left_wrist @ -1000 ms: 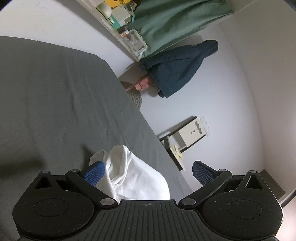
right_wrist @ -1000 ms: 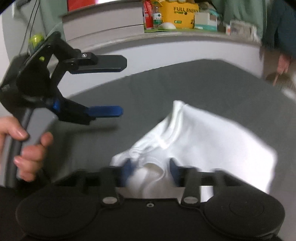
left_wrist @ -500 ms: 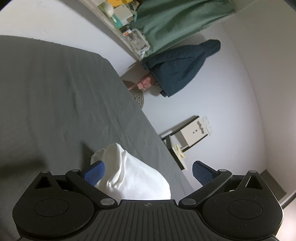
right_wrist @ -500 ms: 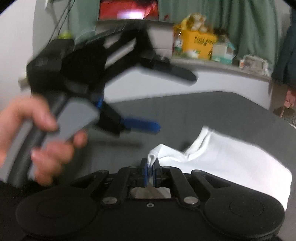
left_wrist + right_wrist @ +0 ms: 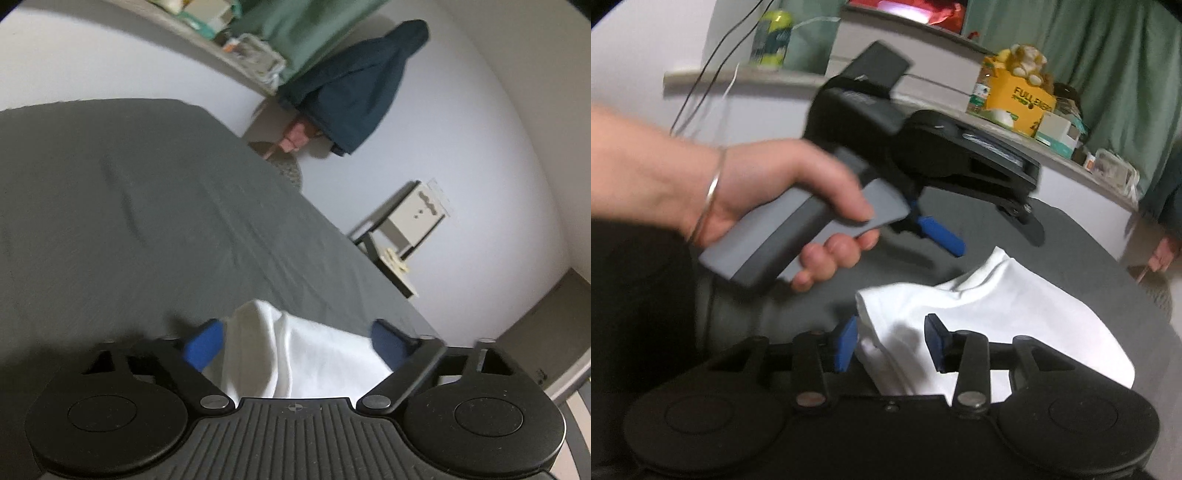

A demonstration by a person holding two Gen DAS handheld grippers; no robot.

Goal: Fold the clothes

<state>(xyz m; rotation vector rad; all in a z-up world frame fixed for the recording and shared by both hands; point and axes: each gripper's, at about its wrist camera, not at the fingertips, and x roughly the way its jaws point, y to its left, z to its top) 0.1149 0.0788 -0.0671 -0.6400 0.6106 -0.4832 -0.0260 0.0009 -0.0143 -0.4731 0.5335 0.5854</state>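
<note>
Grippers: 2, left gripper [image 5: 295, 341] and right gripper [image 5: 891, 345].
Blue finger pads [image 5: 204, 343]: 2 per gripper.
White garment [image 5: 993, 314]: 1.
Grey bed sheet [image 5: 129, 221]: 1.
Hand [image 5: 768, 206]: 1, with 1 silver bangle [image 5: 711, 194].
Green curtain [image 5: 1108, 62]: 1.
Dark blue hanging jacket [image 5: 354, 85]: 1.
Yellow box [image 5: 1015, 101]: 1.
Drink can [image 5: 772, 35]: 1.
Plush toy [image 5: 1025, 61]: 1.

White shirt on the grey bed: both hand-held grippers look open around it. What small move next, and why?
Probably close the left hand-held gripper on the raised fold of the white shirt. Its jaws stand wide apart astride that fold, and the right hand-held gripper is also open, so neither grips the cloth.
</note>
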